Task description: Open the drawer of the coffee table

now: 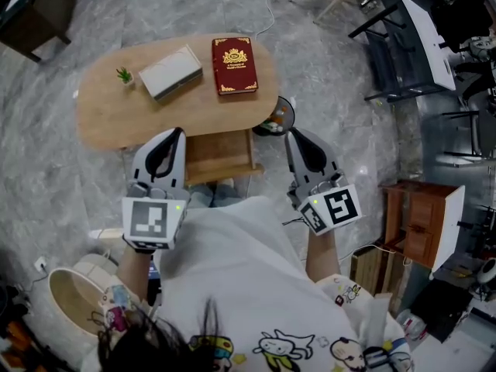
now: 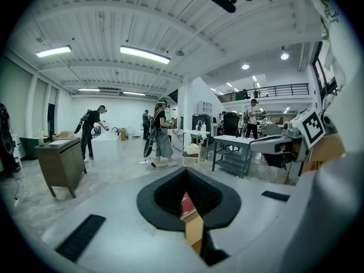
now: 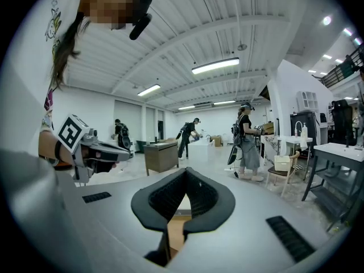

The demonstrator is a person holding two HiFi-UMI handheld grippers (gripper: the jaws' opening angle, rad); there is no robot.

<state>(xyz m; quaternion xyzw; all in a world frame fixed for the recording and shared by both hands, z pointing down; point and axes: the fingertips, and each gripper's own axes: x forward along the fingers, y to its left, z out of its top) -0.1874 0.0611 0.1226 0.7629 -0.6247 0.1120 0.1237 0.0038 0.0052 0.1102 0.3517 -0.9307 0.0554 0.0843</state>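
The drawer is seen, apparently pulled out, beneath the bench; the left tongs and right tongs are held clenched on nothing.

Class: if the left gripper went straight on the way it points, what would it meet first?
Probably the near edge of the coffee table: the left gripper, jaws shut, aims at it, and wood fills the slit between them in its own view, the red book showing beyond. Depth is unclear.

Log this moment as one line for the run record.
left gripper: jaws shut, empty | right gripper: jaws shut, empty | drawer: appears pulled out | coffee table: red book, box, plant
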